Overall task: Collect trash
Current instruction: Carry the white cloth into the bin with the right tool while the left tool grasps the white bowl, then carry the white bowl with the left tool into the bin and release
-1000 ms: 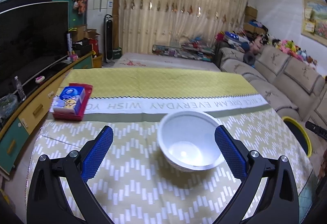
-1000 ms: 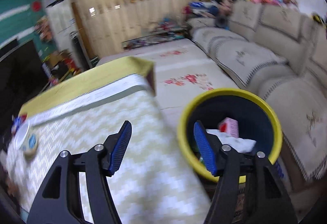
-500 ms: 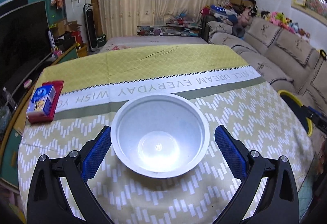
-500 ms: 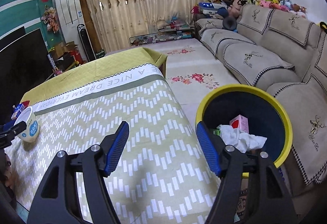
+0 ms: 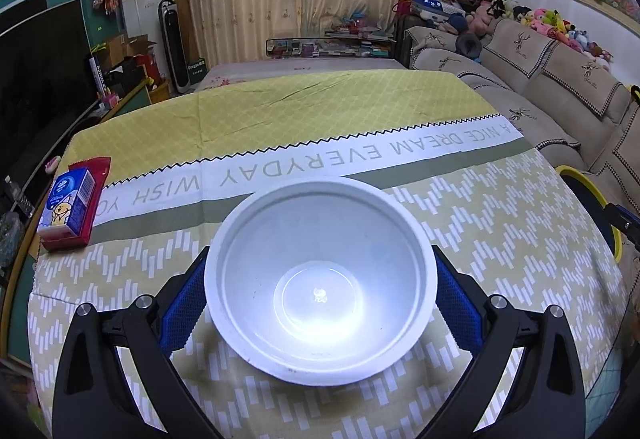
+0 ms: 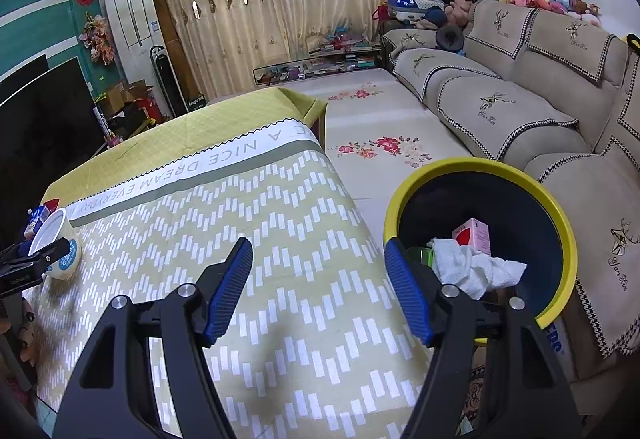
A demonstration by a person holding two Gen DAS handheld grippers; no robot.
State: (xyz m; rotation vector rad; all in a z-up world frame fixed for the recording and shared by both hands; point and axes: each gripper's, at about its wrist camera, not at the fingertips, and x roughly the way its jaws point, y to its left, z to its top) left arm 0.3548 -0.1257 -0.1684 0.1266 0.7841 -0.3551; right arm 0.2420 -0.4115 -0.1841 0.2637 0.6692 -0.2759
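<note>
Nearest, in the left wrist view: our left gripper (image 5: 320, 291), black-framed with blue ribbed pads, fingers spread wide on either side of the white disposable plastic bowl (image 5: 320, 279). The bowl stands upright on the yellow-green zigzag-patterned tablecloth (image 5: 500, 223). The pads sit close beside its wall; we cannot tell whether they touch.

Nearest, in the right wrist view: our right gripper (image 6: 319, 287), fingers apart with nothing between them, over the table's edge. Its jaws have just been opening a little.

Just beyond it: the yellow-rimmed dark blue waste bin (image 6: 560, 231) on the floor beside the table, already holding a crumpled white tissue (image 6: 472, 267) and a pink carton (image 6: 476, 235).

Farther off, at the table's left side: a blue tissue pack (image 5: 70, 201) lying on a red packet (image 5: 90, 215).

Risks, as we judge them: the bowl is thin and tapered, so a hard squeeze may buckle it, and a light one may let it slide upward out of the pads. A push from one pad first would skate it across the cloth.
</note>
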